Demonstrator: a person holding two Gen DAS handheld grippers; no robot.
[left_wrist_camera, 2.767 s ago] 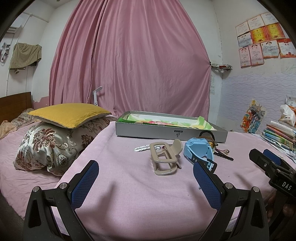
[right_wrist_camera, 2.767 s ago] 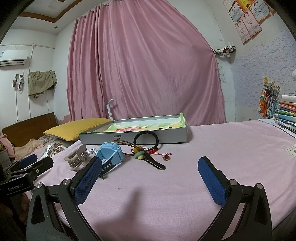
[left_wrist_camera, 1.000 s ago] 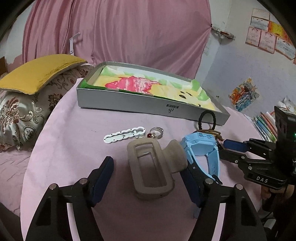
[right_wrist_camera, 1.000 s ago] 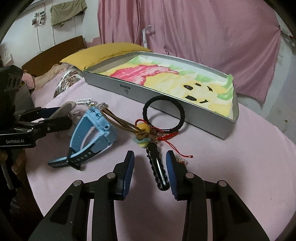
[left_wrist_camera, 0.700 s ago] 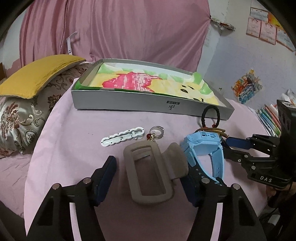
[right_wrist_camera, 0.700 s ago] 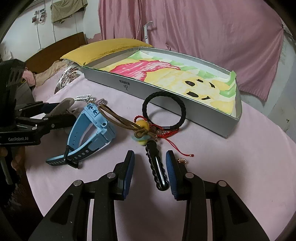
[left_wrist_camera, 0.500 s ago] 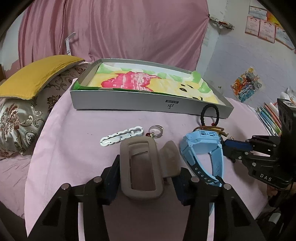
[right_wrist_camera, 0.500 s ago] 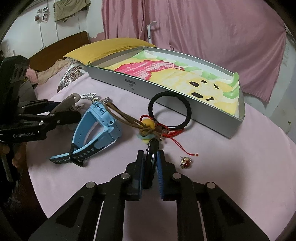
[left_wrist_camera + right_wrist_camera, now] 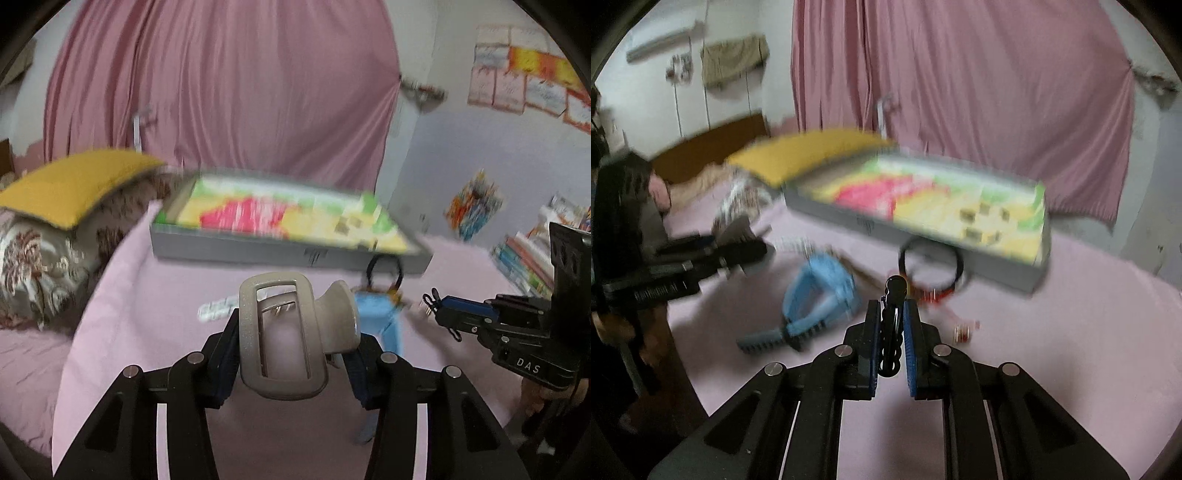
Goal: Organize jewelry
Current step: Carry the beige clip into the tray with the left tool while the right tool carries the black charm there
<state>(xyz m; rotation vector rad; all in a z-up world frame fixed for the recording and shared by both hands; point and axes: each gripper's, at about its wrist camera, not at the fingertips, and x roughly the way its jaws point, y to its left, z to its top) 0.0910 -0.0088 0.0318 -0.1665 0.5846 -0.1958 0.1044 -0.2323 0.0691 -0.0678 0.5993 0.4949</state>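
Beige plastic fills the left gripper (image 9: 293, 347): its jaws are clamped on a taupe hair claw (image 9: 291, 332), which is held clear above the pink sheet (image 9: 122, 288). Off to the left lie a yellow pillow (image 9: 70, 186) and a flowered cushion (image 9: 40, 258) beneath it. Behind the claw sits a grey tray (image 9: 280, 253) lined with a bright cartoon picture, and a small white clip (image 9: 216, 308) lies blurred on the sheet in front of it. Further right a blue watch (image 9: 822, 295) rests on the sheet, with a black hair tie (image 9: 932, 266) leaning against the tray's front wall and a tiny red charm (image 9: 962, 332) nearby. Rightmost, the right gripper (image 9: 892, 325) has its jaws pinched shut on a slim black hair clip (image 9: 892, 325), which pokes out past the pads. A pink curtain (image 9: 960, 92) hangs behind everything, and both views are smeared by motion
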